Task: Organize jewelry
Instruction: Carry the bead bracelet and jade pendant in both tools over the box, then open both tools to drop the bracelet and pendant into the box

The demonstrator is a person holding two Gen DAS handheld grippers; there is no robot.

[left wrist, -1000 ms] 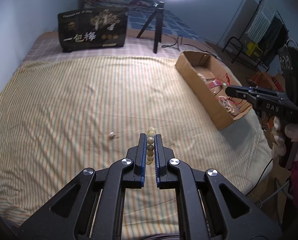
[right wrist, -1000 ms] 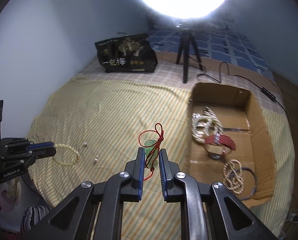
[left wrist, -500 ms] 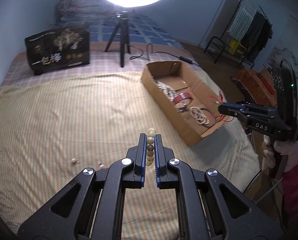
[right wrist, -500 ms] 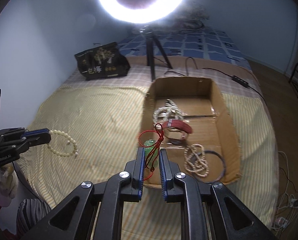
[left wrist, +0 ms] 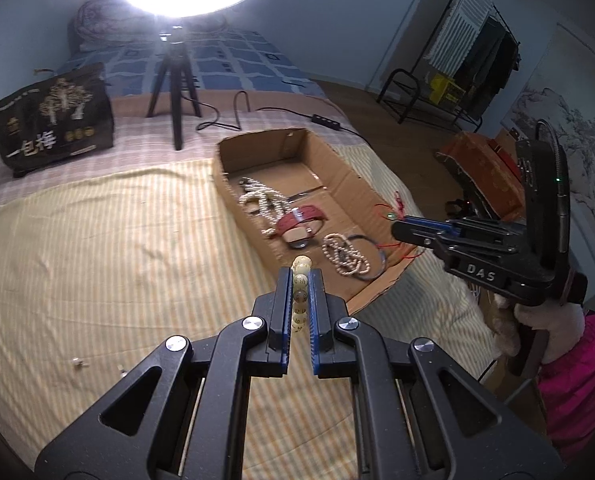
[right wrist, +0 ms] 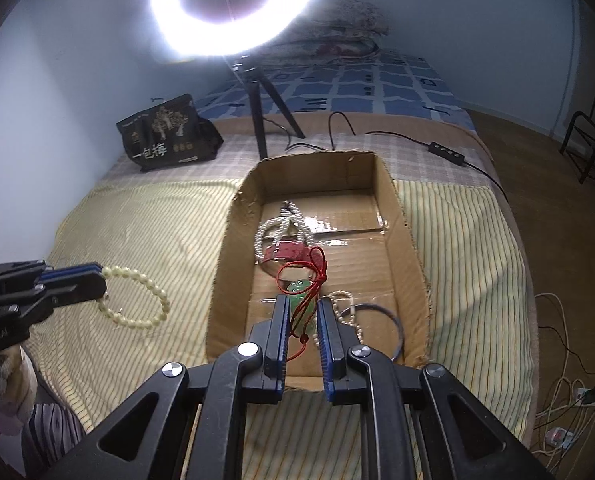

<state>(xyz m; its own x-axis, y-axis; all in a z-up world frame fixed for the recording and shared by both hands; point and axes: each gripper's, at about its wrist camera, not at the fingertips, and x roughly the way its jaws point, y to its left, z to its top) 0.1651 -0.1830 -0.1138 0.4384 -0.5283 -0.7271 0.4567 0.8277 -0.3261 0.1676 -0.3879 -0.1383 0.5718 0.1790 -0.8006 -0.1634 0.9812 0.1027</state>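
Observation:
My left gripper [left wrist: 300,276] is shut on a cream bead bracelet [left wrist: 300,280], held above the striped bedspread near the box's front corner; the bracelet's loop hangs from it in the right wrist view [right wrist: 137,300]. My right gripper [right wrist: 302,304] is shut on a green pendant on a red cord [right wrist: 303,300], held over the near end of the open cardboard box [right wrist: 409,264]. From the left wrist view the right gripper [left wrist: 397,226] hovers at the box's right wall [left wrist: 349,176]. Inside the box lie a pearl necklace [left wrist: 257,200], a red strap [left wrist: 301,218], a knotted bead strand [left wrist: 345,256] and a dark bangle [right wrist: 393,332].
Two small loose pieces [left wrist: 79,363] lie on the bedspread at the left. A ring light on a tripod [left wrist: 173,92] and a black printed bag [left wrist: 53,120] stand at the back. A cable with a switch [right wrist: 445,150] runs behind the box. The bed edge drops off at right.
Both grippers moved toward the box with their jewelry. The right gripper now sits over the box's near end; the left has come closer to its front corner.

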